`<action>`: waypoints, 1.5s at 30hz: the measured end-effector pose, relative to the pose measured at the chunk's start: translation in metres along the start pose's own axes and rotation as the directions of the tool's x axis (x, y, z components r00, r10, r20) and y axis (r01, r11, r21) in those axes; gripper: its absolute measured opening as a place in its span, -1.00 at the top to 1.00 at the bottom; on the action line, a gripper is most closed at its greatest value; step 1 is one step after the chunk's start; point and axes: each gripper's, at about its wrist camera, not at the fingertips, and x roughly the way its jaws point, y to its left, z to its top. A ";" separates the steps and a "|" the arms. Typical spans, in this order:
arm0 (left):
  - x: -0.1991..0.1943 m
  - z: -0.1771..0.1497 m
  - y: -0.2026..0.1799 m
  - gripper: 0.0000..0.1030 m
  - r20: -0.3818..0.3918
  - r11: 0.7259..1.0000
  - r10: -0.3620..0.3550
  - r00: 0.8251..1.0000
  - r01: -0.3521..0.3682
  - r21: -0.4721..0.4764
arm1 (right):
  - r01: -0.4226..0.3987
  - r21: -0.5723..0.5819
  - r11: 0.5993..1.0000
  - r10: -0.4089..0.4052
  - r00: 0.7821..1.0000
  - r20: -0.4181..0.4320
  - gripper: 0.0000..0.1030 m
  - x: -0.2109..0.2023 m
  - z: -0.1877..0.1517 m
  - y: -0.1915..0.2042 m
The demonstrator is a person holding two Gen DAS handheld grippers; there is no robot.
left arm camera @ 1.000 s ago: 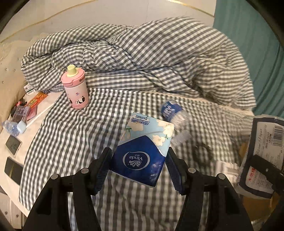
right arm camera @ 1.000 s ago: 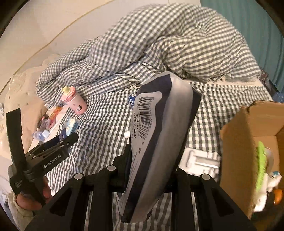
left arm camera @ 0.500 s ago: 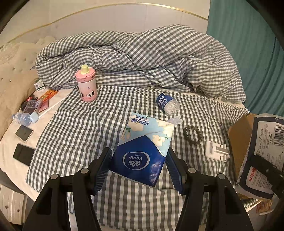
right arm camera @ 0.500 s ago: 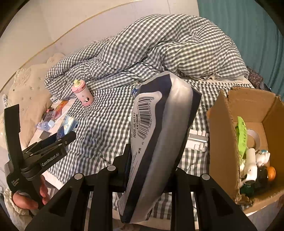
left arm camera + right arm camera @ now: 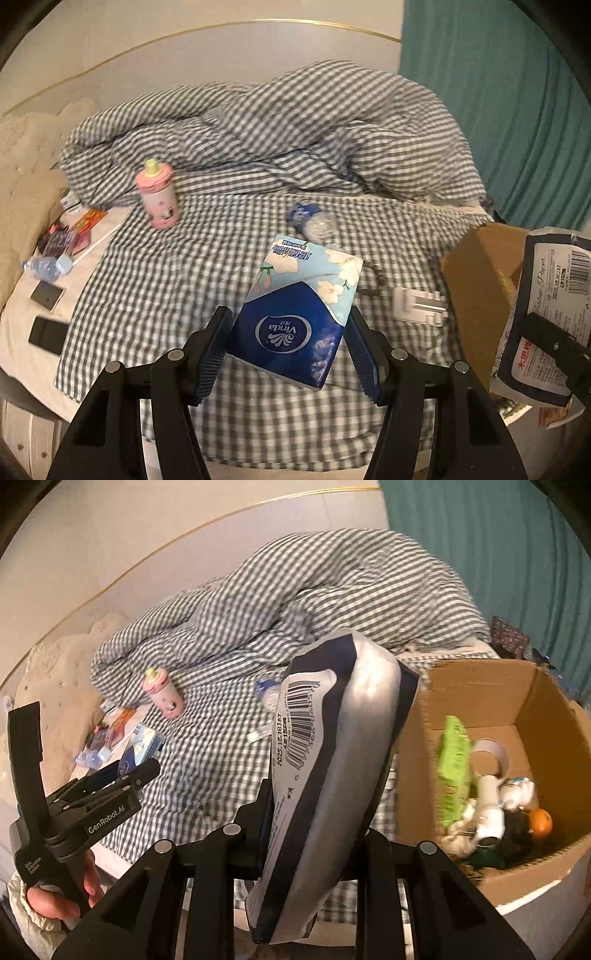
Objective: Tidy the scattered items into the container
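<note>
Left tongs (image 5: 288, 347) grip the blue tissue pack (image 5: 295, 314); right tongs (image 5: 314, 819) clamp the grey tissue pack (image 5: 328, 768) beside the cardboard box (image 5: 554, 716)

You can read "Vinda" on the blue tissue pack (image 5: 295, 325) at 6 o'clock, "Tissue Paper" on the navy-edged tissue pack (image 5: 543, 302) at 3 o'clock — its barcode side (image 5: 306, 731) shows "2025.12.18", "GenRobot.AI" on your left gripper (image 5: 107, 818) at 8 o'clock.

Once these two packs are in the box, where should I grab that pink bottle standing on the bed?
Grip the pink bottle around its straight cylindrical body, below the wider lid band, coming in level from the near, open side. It stands upright on the checked sheet, and the rumpled duvet sits close behind it. The yellow spout looks too small and rounded for a sure hold.
</note>
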 end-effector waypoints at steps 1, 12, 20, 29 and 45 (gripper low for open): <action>0.000 0.001 -0.010 -0.22 -0.001 1.000 -0.015 1.000 0.015 0.013 | 0.010 0.012 1.000 -0.010 1.000 0.004 0.57 -0.004 0.000 -0.008; 0.010 0.019 -0.155 -0.22 -0.023 0.957 -0.189 0.982 0.189 0.218 | 0.139 0.199 0.970 -0.150 0.988 0.039 0.57 -0.044 0.002 -0.121; 0.028 0.024 -0.267 -0.22 -0.072 0.885 -0.318 0.945 0.323 0.334 | 0.239 0.308 0.921 -0.251 0.968 -0.001 0.57 -0.049 -0.004 -0.204; 0.050 0.019 -0.307 -0.29 -0.107 0.864 -0.292 0.950 0.310 0.397 | 0.244 0.358 0.901 -0.244 0.969 -0.047 0.57 -0.028 -0.008 -0.246; 0.076 -0.019 -0.191 -0.96 -0.130 0.956 -0.125 0.984 0.154 0.251 | 0.335 0.341 0.878 -0.316 0.942 -0.111 -0.69 -0.003 -0.006 -0.223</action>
